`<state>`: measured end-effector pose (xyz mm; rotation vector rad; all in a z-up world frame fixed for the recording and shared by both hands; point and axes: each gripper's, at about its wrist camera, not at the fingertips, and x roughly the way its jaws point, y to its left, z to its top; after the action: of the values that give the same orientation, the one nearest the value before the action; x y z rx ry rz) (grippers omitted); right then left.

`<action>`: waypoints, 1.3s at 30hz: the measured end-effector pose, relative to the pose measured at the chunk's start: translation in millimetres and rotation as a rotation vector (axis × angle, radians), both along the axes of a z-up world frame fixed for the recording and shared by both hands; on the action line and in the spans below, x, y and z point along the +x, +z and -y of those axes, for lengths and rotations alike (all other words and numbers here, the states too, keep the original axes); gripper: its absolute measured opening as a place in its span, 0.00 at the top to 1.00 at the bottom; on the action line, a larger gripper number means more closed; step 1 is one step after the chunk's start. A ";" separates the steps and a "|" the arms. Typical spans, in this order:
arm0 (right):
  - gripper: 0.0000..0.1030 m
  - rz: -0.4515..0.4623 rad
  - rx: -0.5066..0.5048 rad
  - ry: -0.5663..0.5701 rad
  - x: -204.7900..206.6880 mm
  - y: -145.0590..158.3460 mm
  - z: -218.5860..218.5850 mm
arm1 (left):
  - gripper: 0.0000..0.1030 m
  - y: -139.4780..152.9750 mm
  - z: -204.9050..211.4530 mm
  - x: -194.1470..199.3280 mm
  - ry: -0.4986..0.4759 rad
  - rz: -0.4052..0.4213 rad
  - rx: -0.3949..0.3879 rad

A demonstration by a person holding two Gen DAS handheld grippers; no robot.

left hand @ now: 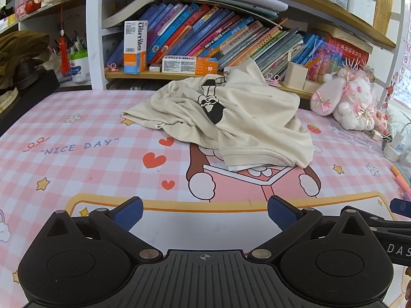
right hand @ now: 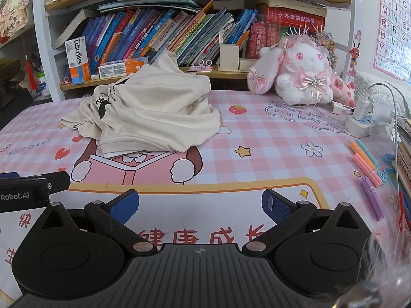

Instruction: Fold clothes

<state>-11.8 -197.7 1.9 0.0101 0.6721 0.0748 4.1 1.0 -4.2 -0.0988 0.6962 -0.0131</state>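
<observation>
crumpled cream cotton t-shirt with black print (left hand: 226, 118) (right hand: 151, 113) lies in a heap mid-bench on the pink checked cartoon mat (left hand: 84, 159) (right hand: 269, 154), unfolded, its back edge against the wooden bookshelf (left hand: 164, 73). left tongs (left hand: 205, 215) spread wide, empty, hovering at the near side of the shirt, well apart from it. right tongs (right hand: 200, 206) also spread, empty, same near side. fluffy pink-and-white plush bunny (right hand: 298, 77) sits right of the shirt. bundled coloured sticks (right hand: 364, 161) further right.
</observation>
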 end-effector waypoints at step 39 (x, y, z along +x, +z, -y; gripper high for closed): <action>0.00 0.002 -0.001 0.003 3.7 -0.4 -1.7 | 0.00 -1.3 2.9 3.0 -0.098 -0.044 -0.029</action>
<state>-8.1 -195.9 1.4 0.0075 0.6704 0.0776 7.1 -1.8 -5.5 -0.0924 0.7442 -0.1152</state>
